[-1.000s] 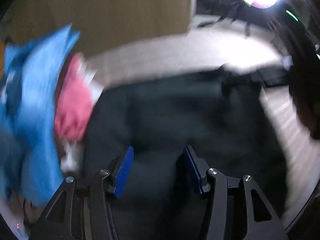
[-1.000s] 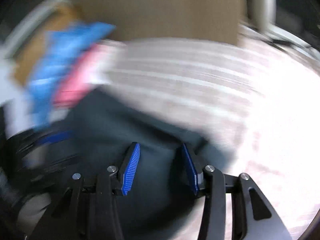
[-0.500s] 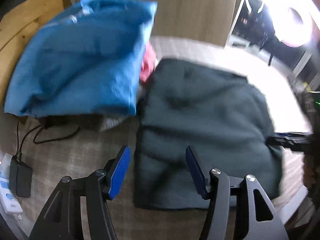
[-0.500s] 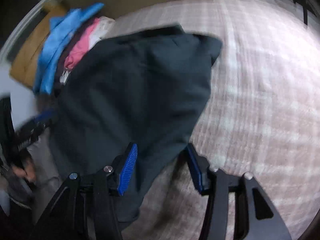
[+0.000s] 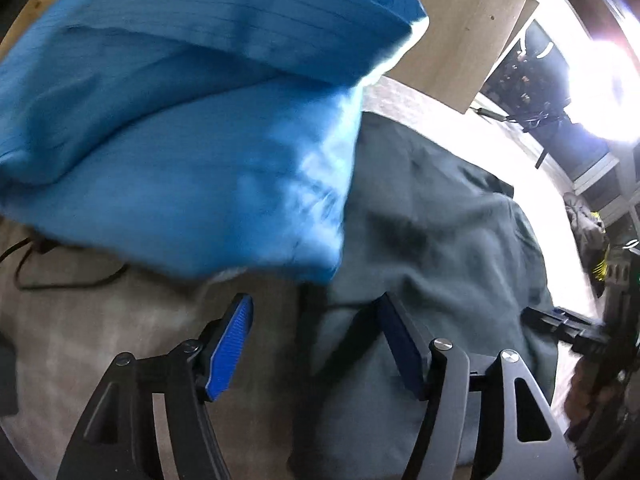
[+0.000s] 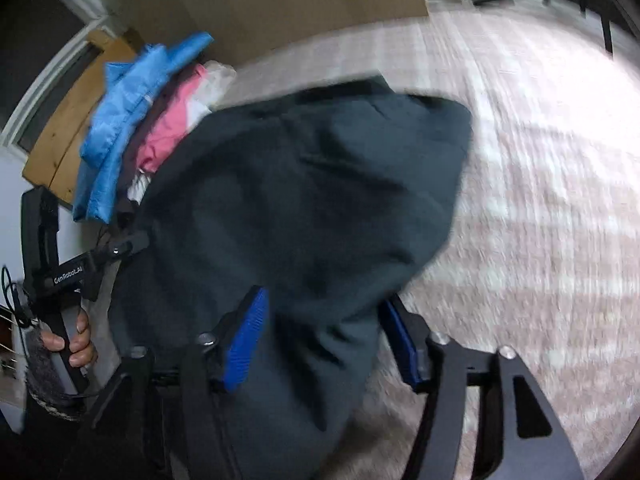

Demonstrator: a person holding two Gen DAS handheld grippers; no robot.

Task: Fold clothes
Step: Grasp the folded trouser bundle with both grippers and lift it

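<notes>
left tool (image 5: 316, 344) is standing spread, nothing between its pads, straddling the near-left edge of the dark garment (image 5: 432, 240). half a second ago it was sitting farther back with the whole garment in frame; now it is closing in low on that edge, and the blue cloth (image 5: 180, 120) is filling the upper left.

right tool (image 6: 324, 340) is also spread, with dark fabric lying across the gap; no pinch showing. its view is changing little from half a second ago.

the garment is lying as a compact rectangular bundle on the plaid bed cover (image 6: 540, 180), beside the pile of blue and pink clothes (image 6: 168, 128). this fits a fold under way or just squared off.

motion blur is smearing both views. the garment's near edge is hidden behind the tools; the layers cannot be counted. a hand (image 6: 76, 344) on the left tool's grip is showing at the frame edge.
</notes>
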